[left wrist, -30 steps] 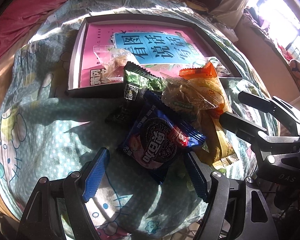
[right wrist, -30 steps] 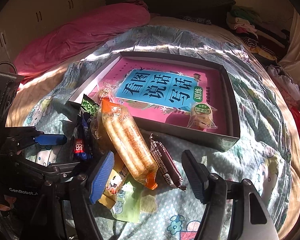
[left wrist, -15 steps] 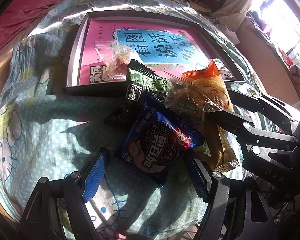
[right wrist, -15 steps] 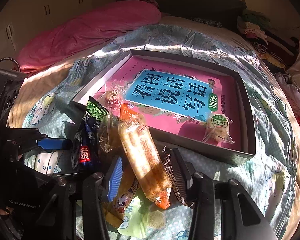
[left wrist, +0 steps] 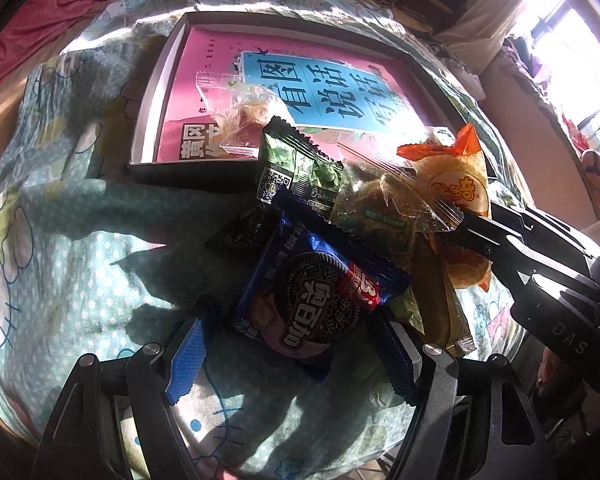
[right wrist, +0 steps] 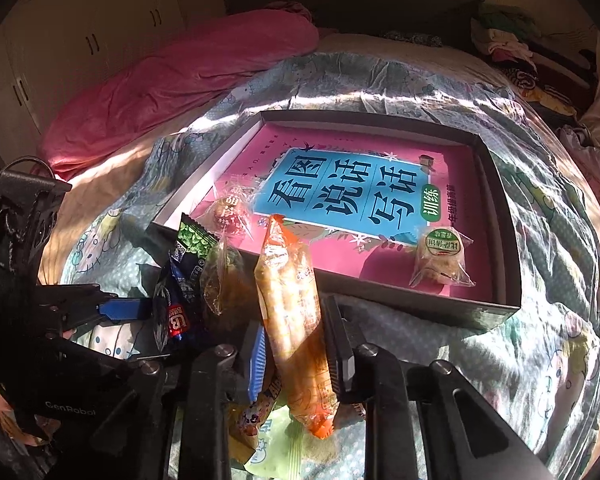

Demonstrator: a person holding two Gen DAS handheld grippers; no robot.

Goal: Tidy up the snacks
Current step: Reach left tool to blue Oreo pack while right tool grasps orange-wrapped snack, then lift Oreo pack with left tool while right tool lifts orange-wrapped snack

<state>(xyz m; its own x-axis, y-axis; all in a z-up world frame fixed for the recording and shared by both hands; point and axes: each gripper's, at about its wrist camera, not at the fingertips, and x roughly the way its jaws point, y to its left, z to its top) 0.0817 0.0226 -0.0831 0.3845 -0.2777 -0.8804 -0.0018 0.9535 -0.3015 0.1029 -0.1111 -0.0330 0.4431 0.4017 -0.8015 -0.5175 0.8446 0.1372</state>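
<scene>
Right gripper [right wrist: 296,354]: clamped on the long orange-ended snack pack [right wrist: 292,316], pads pressing both sides of its lower half; pack tilted, top end leaning toward the box.
Left gripper [left wrist: 290,354]: jaws closing, pads not yet on anything; blue cookie packet [left wrist: 316,300] between the blue pads [left wrist: 188,354], lying flat on the bedspread.
Snack pile: green packet [left wrist: 300,168], clear-wrapped snack [left wrist: 384,208] and blue cookie packet overlapping, just near of the box's near wall.
Box [right wrist: 504,216]: shallow, dark-walled, on the bedspread [right wrist: 548,360]; pink book with blue title panel [right wrist: 340,196] covering its floor.
Inside box, near left corner: round red-labelled snack in clear wrap [right wrist: 226,212].
Inside box, near right: pale round snack with green label [right wrist: 440,256].
Under held pack: yellow and pale green wrappers [right wrist: 268,432], partly hidden.
Far left: pink quilt [right wrist: 172,76].
</scene>
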